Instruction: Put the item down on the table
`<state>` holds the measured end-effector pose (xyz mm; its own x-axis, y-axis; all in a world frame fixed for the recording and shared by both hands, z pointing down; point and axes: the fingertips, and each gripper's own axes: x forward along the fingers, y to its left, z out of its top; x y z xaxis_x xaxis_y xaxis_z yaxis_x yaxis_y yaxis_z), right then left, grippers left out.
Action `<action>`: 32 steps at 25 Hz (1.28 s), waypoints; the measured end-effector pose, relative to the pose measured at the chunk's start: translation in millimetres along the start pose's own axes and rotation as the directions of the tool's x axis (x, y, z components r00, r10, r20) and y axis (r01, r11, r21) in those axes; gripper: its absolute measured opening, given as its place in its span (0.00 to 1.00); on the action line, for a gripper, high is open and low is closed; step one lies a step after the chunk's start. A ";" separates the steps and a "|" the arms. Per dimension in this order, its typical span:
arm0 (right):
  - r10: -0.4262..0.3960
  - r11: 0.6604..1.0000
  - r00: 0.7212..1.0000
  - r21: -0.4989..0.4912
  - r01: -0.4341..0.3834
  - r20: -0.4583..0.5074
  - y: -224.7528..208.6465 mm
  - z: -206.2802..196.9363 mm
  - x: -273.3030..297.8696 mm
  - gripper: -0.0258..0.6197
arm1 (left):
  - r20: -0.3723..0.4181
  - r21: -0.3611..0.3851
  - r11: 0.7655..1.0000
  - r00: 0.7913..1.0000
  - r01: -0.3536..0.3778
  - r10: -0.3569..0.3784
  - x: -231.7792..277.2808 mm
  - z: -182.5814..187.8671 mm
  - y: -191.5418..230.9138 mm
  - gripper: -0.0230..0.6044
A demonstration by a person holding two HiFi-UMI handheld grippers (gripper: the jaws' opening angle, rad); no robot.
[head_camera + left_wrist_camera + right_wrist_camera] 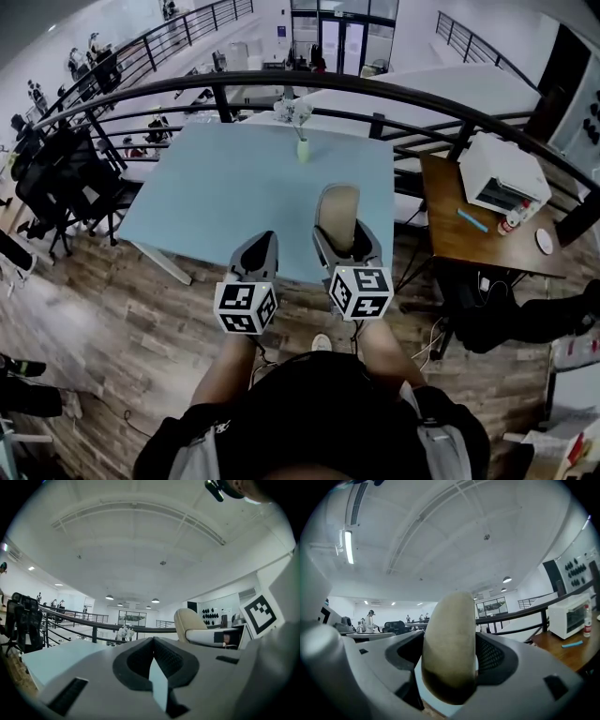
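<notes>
My right gripper (pixel 344 246) is shut on a beige, flat, oval item (pixel 338 214) that stands up out of its jaws. It hangs over the near edge of the light blue table (pixel 225 187). In the right gripper view the item (pixel 450 653) fills the gap between the two dark pads and hides most of what lies beyond. My left gripper (pixel 255 253) is just to the left, also over the table's near edge. Its jaws are shut with nothing in them (pixel 153 660). The left gripper view also shows the beige item (pixel 188 620) off to the right.
A small vase of white flowers (pixel 300 139) stands at the table's far edge. A black railing (pixel 375 89) curves behind the table. To the right is a wooden desk (pixel 459 234) with a white toaster oven (pixel 502 173). Black chairs (pixel 66 183) stand at the left.
</notes>
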<state>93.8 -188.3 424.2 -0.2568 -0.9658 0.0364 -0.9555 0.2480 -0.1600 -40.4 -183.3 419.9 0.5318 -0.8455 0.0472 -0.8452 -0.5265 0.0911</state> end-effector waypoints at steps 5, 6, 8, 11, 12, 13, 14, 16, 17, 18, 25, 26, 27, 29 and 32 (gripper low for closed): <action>0.022 1.000 1.000 -0.010 -0.022 0.001 -26.9 15.9 43.6 0.58 | 0.006 0.001 1.000 1.000 -0.007 0.007 54.6 13.3 7.5 0.06; 0.025 1.000 1.000 -0.012 -0.025 0.002 -28.8 19.5 51.0 0.58 | 0.008 0.000 1.000 1.000 -0.008 0.008 61.8 16.9 10.6 0.06; 0.029 0.999 1.000 -0.016 -0.029 0.001 -31.3 24.7 62.5 0.58 | 0.015 -0.006 1.000 1.000 -0.011 0.011 72.1 23.2 16.3 0.06; 0.037 0.999 0.999 -0.016 -0.037 0.001 -45.7 24.4 78.4 0.58 | 0.014 -0.007 1.000 1.000 -0.016 0.016 91.9 19.9 16.9 0.06; 0.038 0.999 0.999 -0.013 -0.038 0.000 -51.3 22.2 84.2 0.58 | 0.006 -0.005 1.000 1.000 -0.016 0.016 99.5 15.7 17.1 0.06; 0.039 0.999 0.999 -0.008 -0.039 -0.003 -55.2 19.2 89.6 0.58 | -0.001 -0.005 1.000 1.000 -0.016 0.016 105.8 11.5 18.5 0.06; 0.039 0.999 0.999 -0.005 -0.039 -0.008 -57.0 15.8 94.9 0.58 | -0.007 -0.006 1.000 1.000 -0.015 0.015 110.6 8.1 21.3 0.06; 0.037 0.999 0.999 -0.003 -0.037 -0.021 -56.7 9.5 106.8 0.58 | -0.013 -0.009 1.000 1.000 -0.011 0.011 118.8 5.1 30.3 0.06; 0.033 0.999 0.999 -0.001 -0.033 -0.026 -56.0 7.1 113.4 0.58 | -0.016 -0.010 1.000 1.000 -0.009 0.009 122.9 4.7 36.2 0.06; 0.028 1.000 0.999 0.003 -0.028 -0.029 -55.5 5.3 120.1 0.58 | -0.019 -0.013 1.000 1.000 -0.008 0.008 127.1 4.5 42.6 0.06; 0.008 0.999 0.997 0.034 -0.005 -0.080 -56.0 -12.4 165.3 0.58 | -0.027 -0.021 1.000 1.000 -0.003 0.003 148.9 8.3 77.4 0.06; 0.006 0.999 0.996 0.039 -0.003 -0.087 -55.2 -14.8 170.8 0.58 | -0.029 -0.022 1.000 1.000 -0.002 0.002 150.2 8.3 81.7 0.06; 0.005 0.999 0.995 0.043 -0.001 -0.095 -53.8 -17.8 175.8 0.58 | -0.032 -0.021 1.000 0.999 -0.003 0.002 151.1 7.9 86.1 0.06; 0.001 0.999 0.994 0.048 0.004 -0.114 -51.4 -25.8 184.6 0.58 | -0.037 -0.023 1.000 0.999 -0.003 0.002 152.4 6.9 94.2 0.06; -0.007 0.998 0.989 0.054 0.015 -0.147 -50.6 -40.4 195.0 0.58 | -0.041 -0.026 1.000 0.999 -0.003 0.002 152.7 5.0 102.7 0.06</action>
<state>86.1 -386.1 479.3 -0.2690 -0.9457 0.1824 -0.9499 0.2292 -0.2127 -46.3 -367.0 431.5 0.5318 -0.8423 0.0883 -0.8453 -0.5215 0.1164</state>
